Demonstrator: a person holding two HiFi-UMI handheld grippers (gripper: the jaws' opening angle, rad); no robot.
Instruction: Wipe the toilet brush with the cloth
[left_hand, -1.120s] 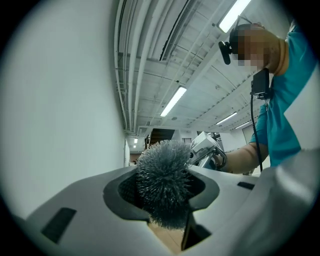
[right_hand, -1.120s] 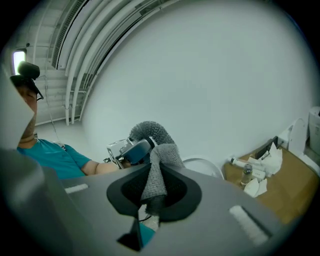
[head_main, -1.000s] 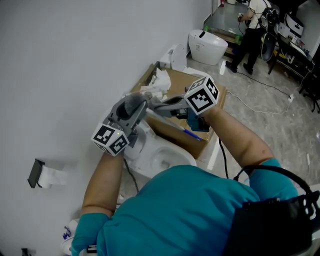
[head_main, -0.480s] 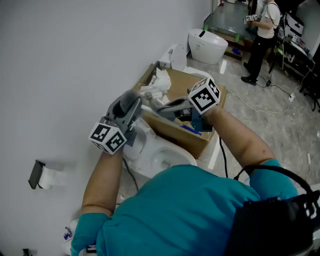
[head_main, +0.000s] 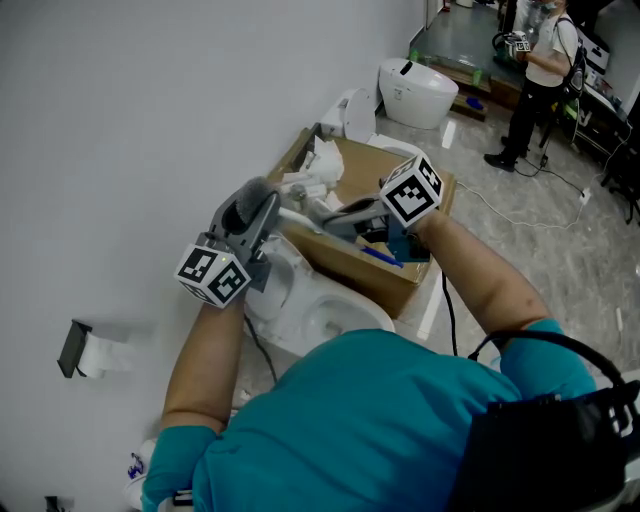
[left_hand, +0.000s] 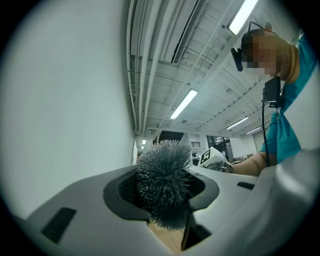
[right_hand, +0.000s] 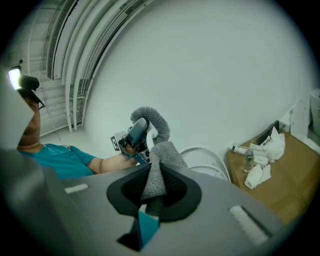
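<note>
My left gripper (head_main: 260, 215) is shut on the toilet brush, just below its grey bristle head (head_main: 250, 200). That head fills the space between the jaws in the left gripper view (left_hand: 162, 182). My right gripper (head_main: 338, 214) is shut on a grey cloth (right_hand: 159, 172), which stands up out of its jaws. In the right gripper view the cloth's top edge reaches the brush's white neck (right_hand: 150, 132) under the bristles (right_hand: 152, 120). I cannot tell whether they touch. Both grippers hover over the white toilet (head_main: 325, 315).
An open cardboard box (head_main: 395, 285) with tissues and bottles sits right behind the toilet. A white wall runs along the left with a toilet paper holder (head_main: 85, 350). A second toilet (head_main: 415, 90) and a standing person (head_main: 540, 70) are far back on the right.
The left gripper with the brush has shifted slightly left. The right gripper and cloth have barely moved. The person at the back has moved a little to the right.
</note>
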